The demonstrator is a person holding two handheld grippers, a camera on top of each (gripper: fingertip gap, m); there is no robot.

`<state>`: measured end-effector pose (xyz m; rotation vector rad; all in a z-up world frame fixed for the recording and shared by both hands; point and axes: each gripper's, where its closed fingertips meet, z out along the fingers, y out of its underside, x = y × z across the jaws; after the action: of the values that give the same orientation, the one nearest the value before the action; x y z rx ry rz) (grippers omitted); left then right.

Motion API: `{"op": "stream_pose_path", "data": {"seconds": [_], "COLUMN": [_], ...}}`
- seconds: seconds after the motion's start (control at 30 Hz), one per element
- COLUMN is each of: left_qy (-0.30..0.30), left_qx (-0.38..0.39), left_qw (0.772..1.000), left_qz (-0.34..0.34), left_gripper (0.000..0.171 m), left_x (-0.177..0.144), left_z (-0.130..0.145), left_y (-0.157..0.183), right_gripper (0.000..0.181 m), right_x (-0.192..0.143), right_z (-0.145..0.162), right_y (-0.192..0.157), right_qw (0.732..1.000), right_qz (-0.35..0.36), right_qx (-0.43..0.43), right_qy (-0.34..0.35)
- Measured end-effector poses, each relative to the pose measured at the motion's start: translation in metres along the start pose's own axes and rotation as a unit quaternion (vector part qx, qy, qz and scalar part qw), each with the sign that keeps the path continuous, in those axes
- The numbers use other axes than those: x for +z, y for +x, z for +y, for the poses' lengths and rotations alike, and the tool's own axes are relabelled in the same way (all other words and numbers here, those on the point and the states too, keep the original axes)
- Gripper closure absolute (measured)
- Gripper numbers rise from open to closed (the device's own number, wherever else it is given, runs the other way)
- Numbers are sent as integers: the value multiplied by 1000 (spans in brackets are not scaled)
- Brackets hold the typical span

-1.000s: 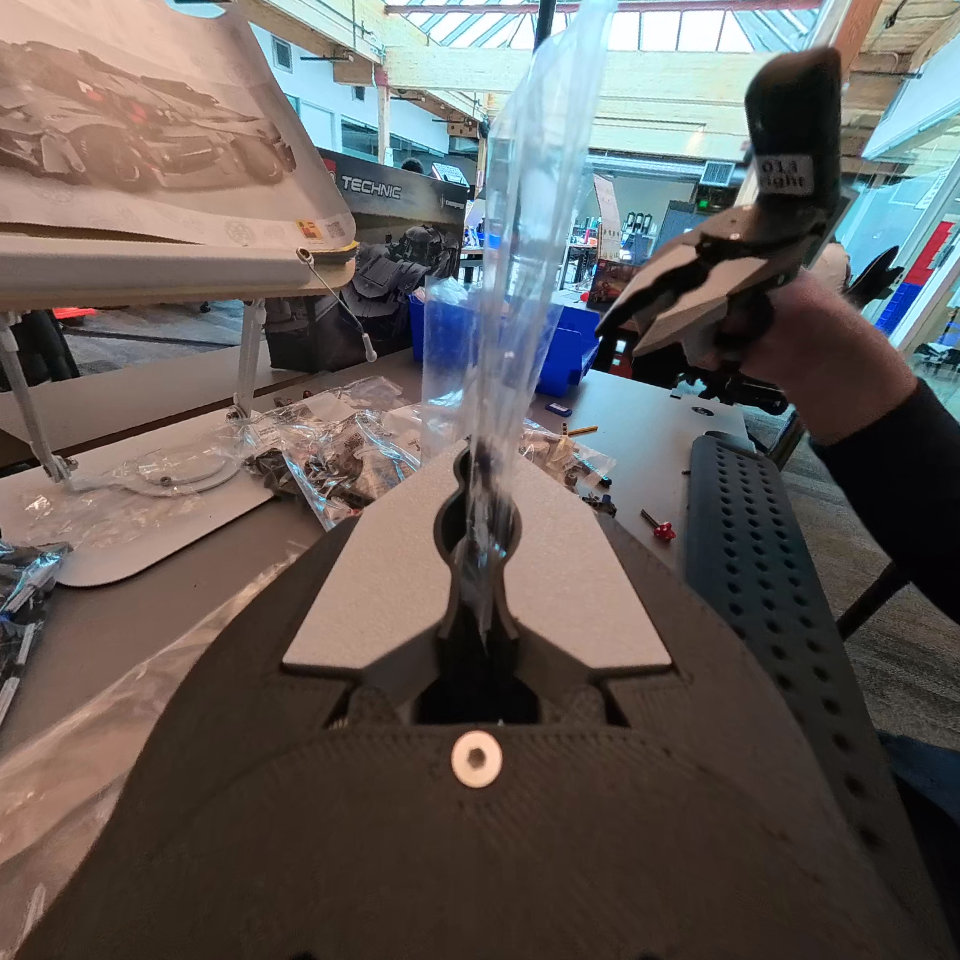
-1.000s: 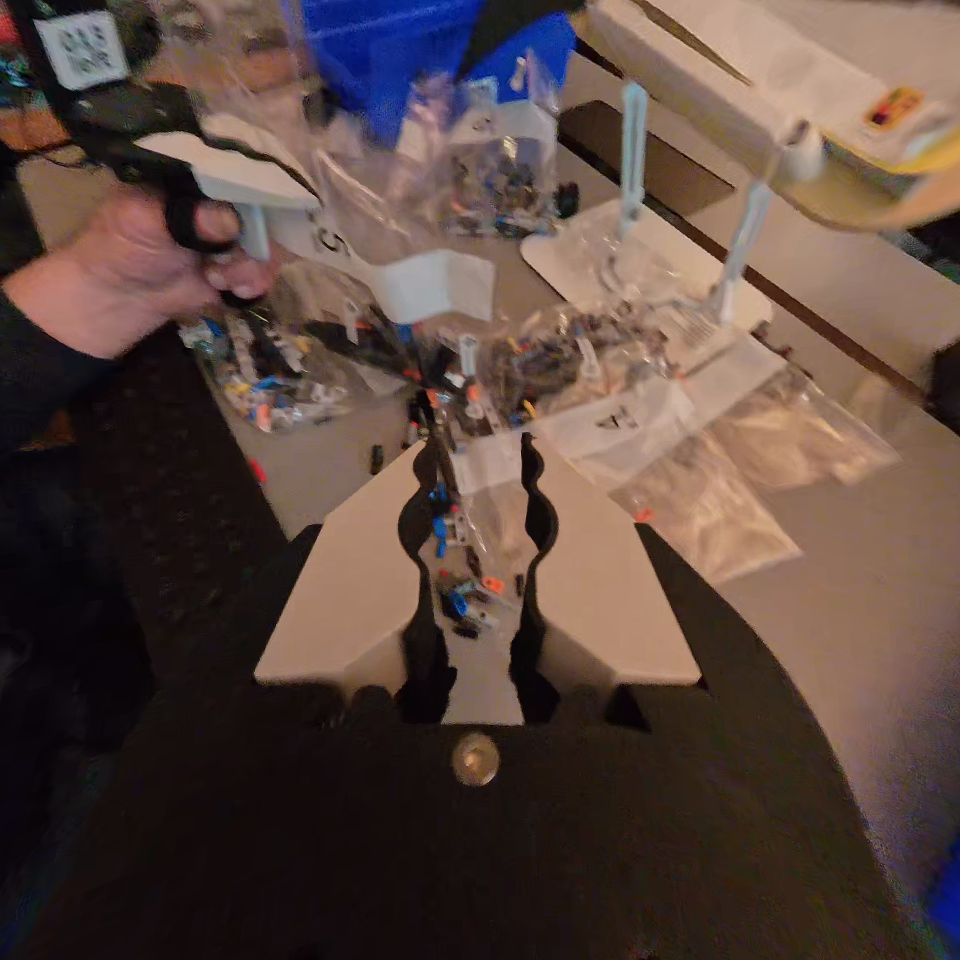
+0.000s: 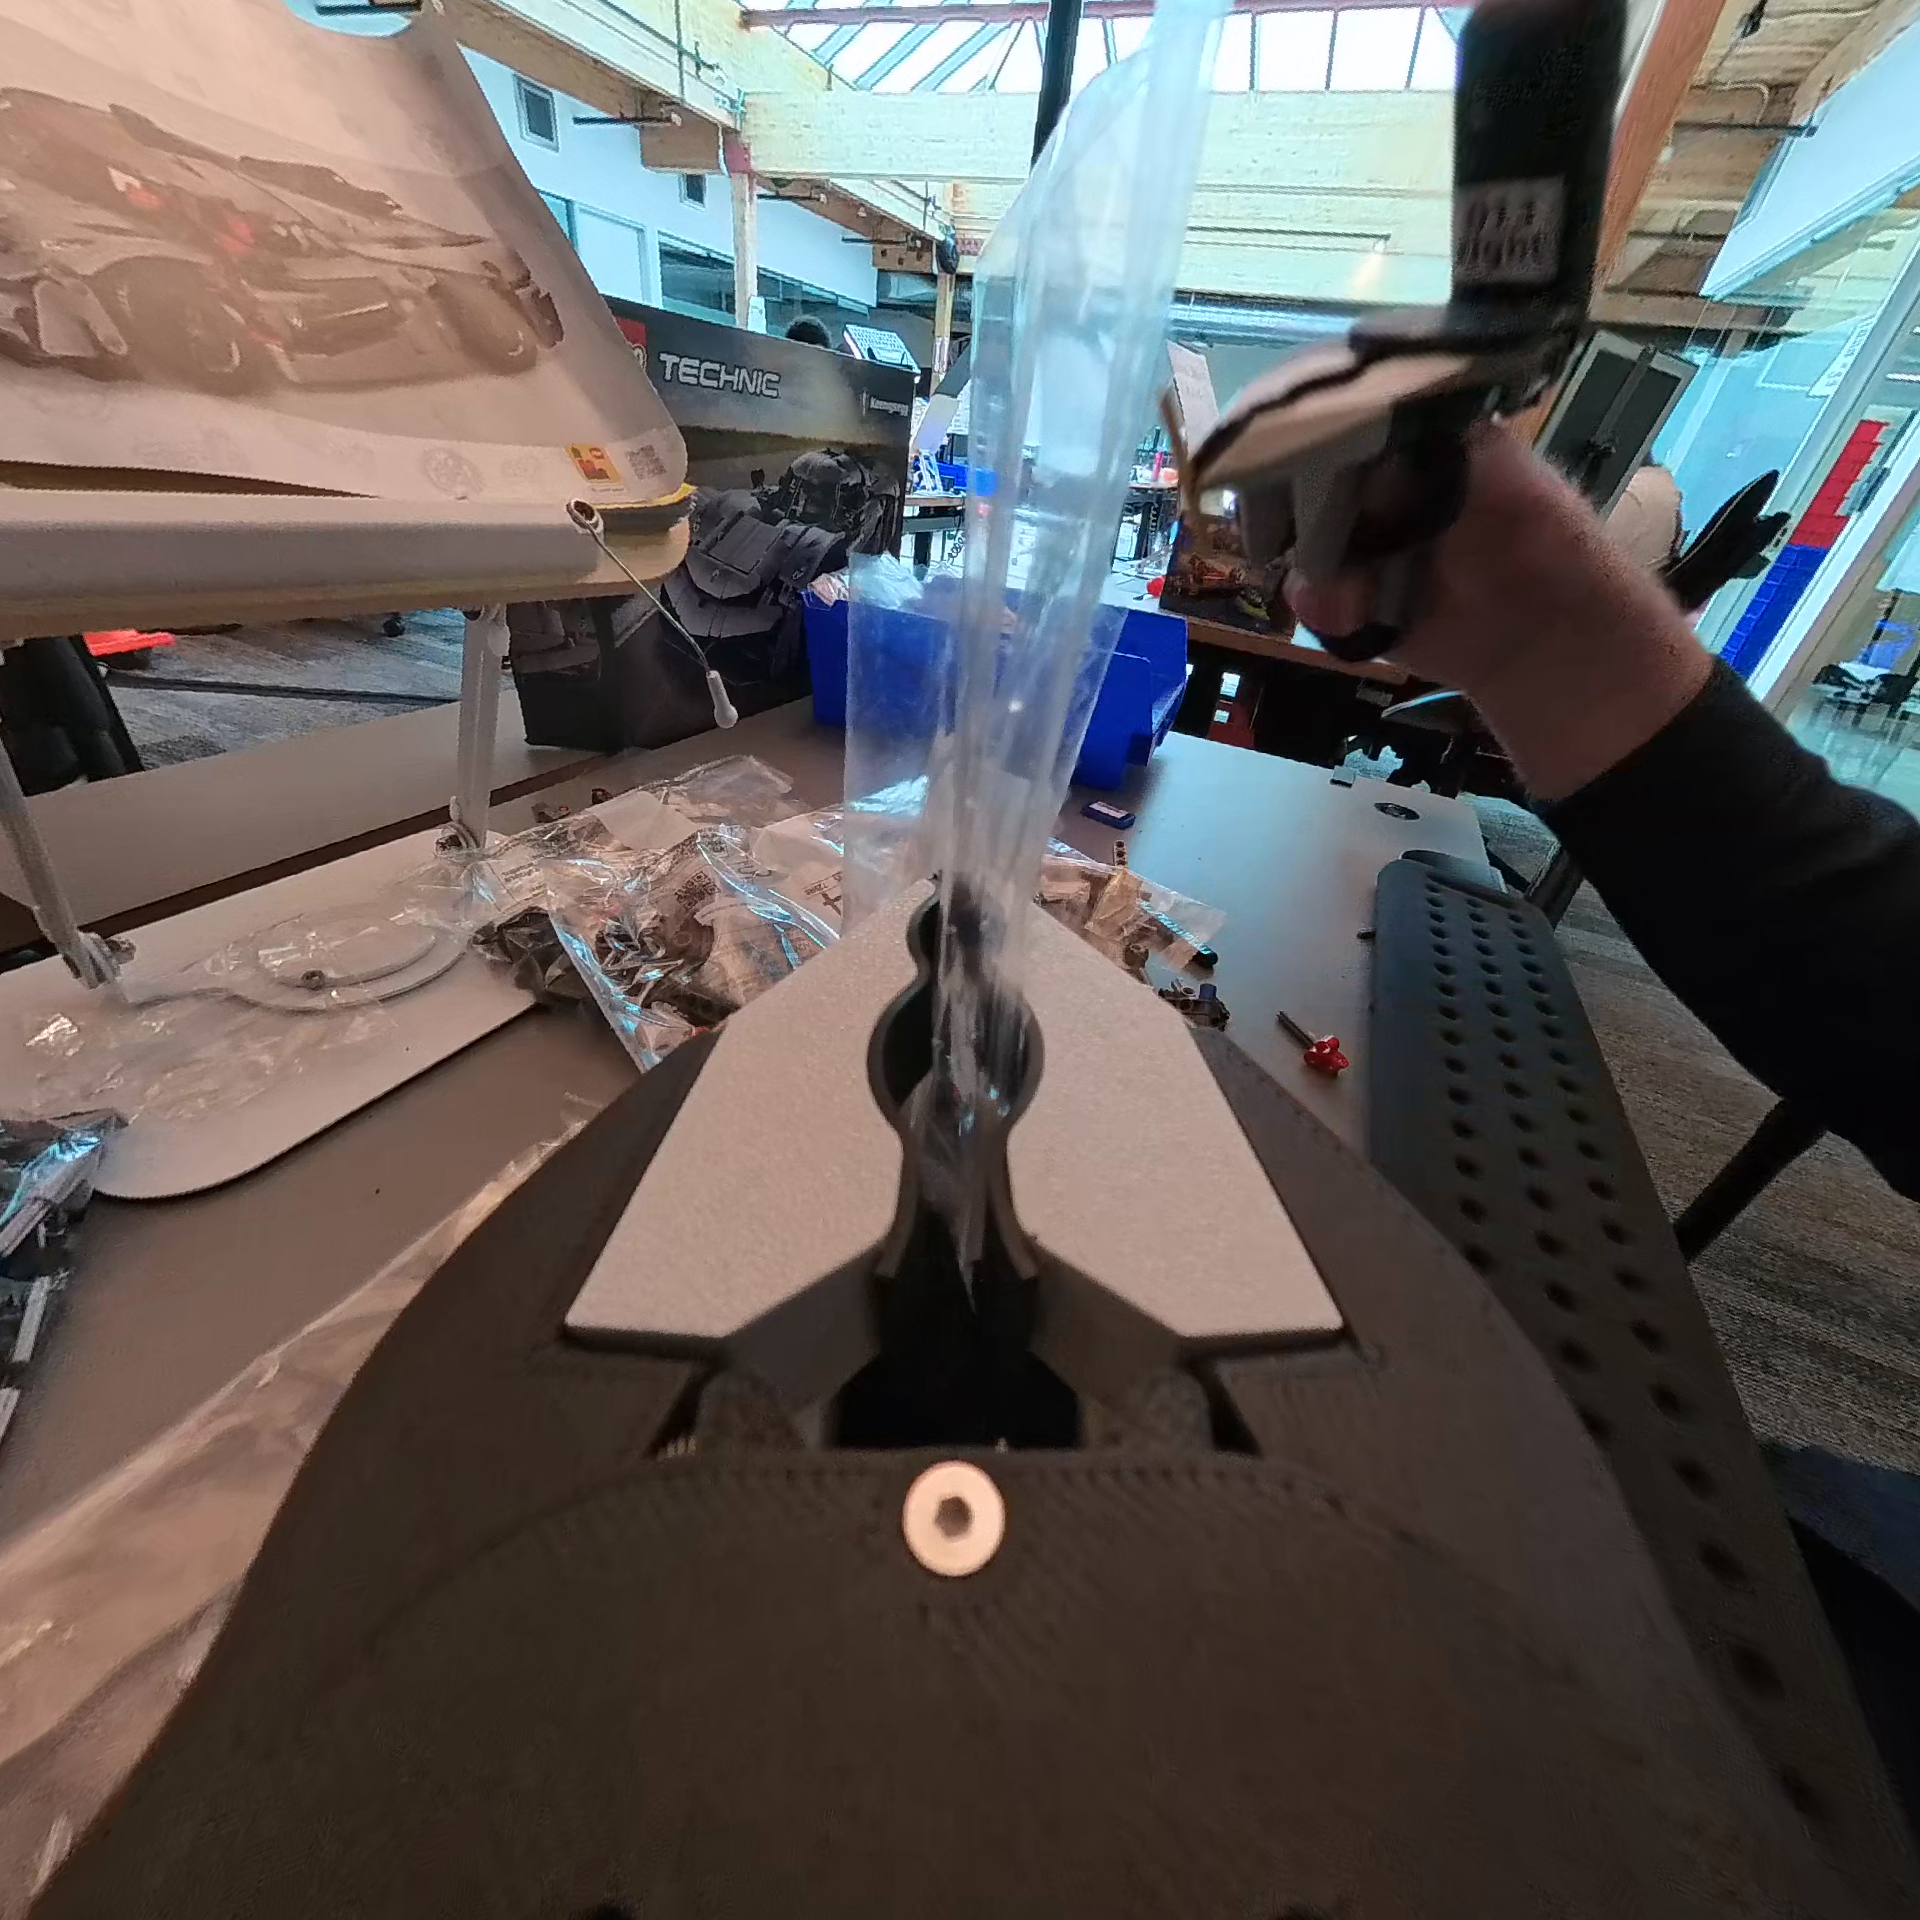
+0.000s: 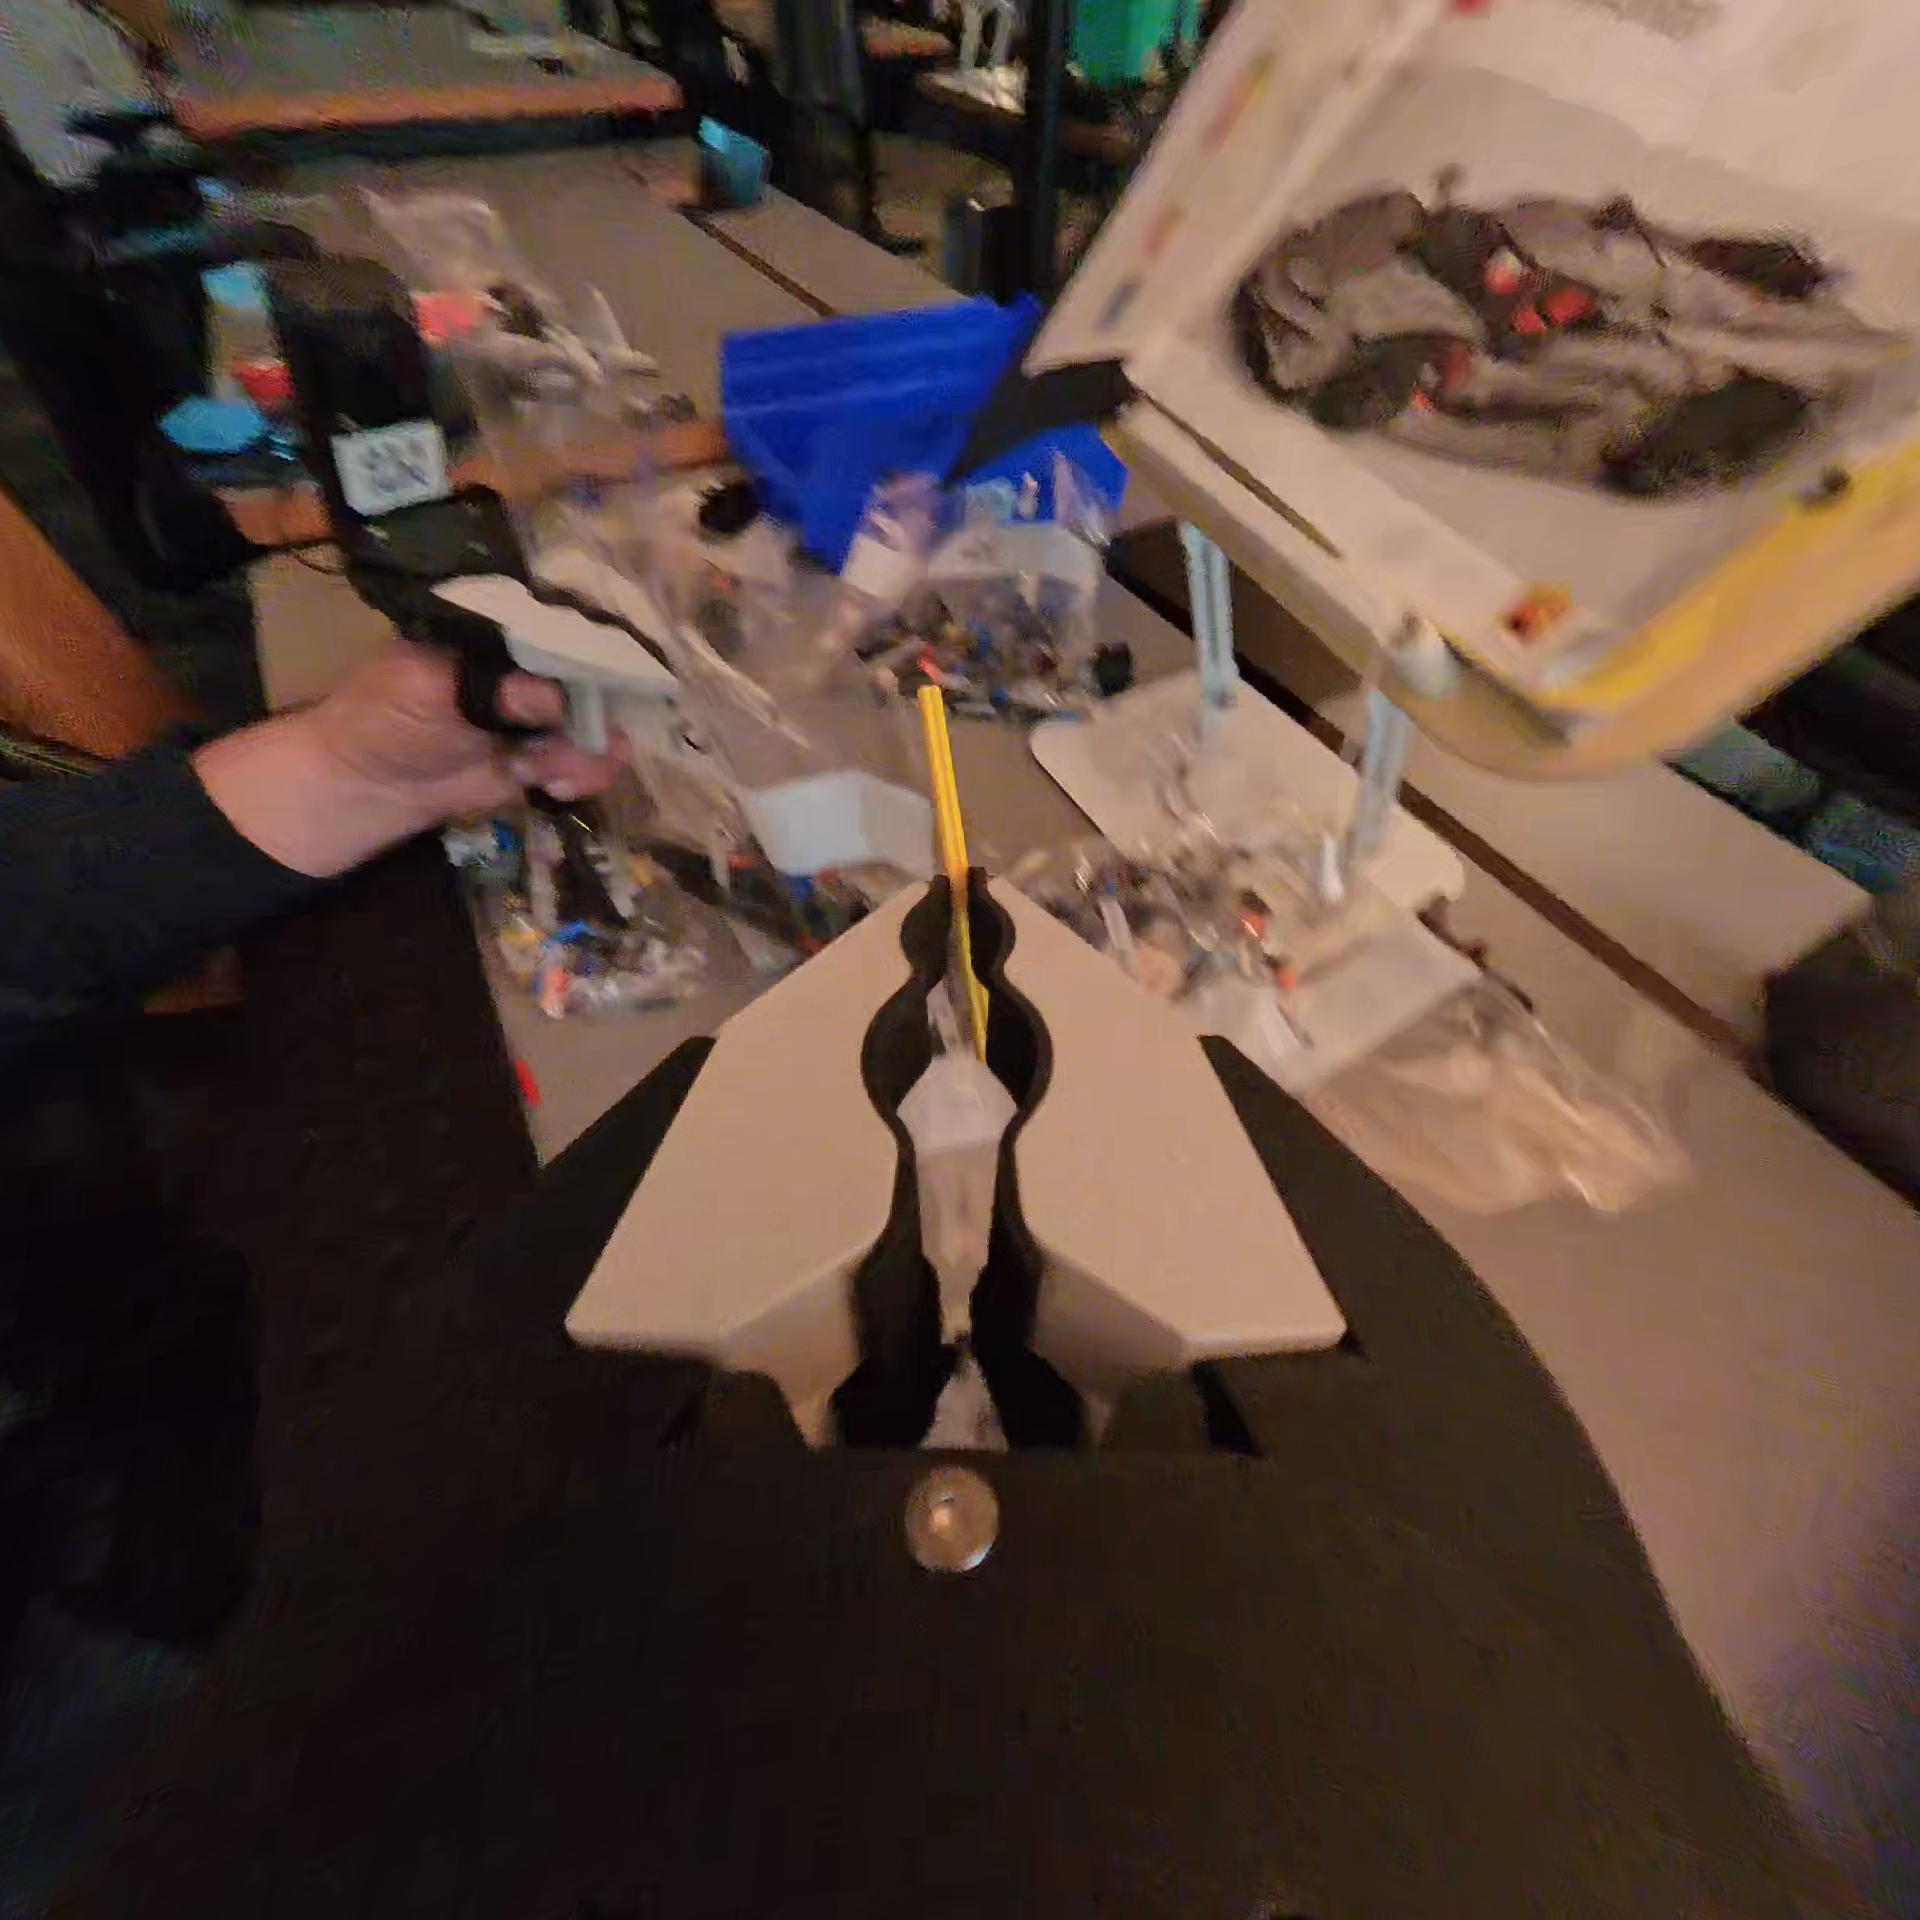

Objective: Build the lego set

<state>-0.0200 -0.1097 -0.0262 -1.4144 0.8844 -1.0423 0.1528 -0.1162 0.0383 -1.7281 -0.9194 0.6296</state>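
My left gripper is shut on an empty clear plastic bag that stands up from its jaws. My right gripper is shut on a thin yellow rod that sticks out past its tips. In the left wrist view the right gripper is held by a hand, high at the upper right, just right of the bag. In the blurred right wrist view the left gripper shows at the left, held by a hand. Bags of Lego parts lie on the grey table.
An instruction booklet on a white stand overhangs the table's left side; it also shows in the right wrist view. A blue bin and the dark set box stand behind. A perforated chair back is at right. A small red piece lies loose.
My right gripper was open over the loose parts; it has shut on the yellow rod and swung up. My left gripper still holds the bag.
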Motion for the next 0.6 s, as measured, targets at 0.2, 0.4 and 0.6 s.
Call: {"op": "stream_pose_path", "data": {"seconds": [0.2, 0.4, 0.6], "left_qy": [5, 3, 3], "left_qx": [-2, -2, -1], "left_qw": [1000, 1000, 1000], "left_qz": [1, 5, 7], "left_gripper": [171, 171, 171], "left_x": [-2, -1, -1], "left_z": [-1, 0, -1], "left_y": [0, 1, 2], "right_gripper": [180, 179, 164], "right_x": [74, 120, 107], "right_z": [-76, -65, -43], "right_y": [-46, -58, -45], "right_qw": [994, 983, 987], "right_qz": [-69, -146, -119], "right_qx": [-22, 47, 61], "right_qy": [81, 104, 93]}}
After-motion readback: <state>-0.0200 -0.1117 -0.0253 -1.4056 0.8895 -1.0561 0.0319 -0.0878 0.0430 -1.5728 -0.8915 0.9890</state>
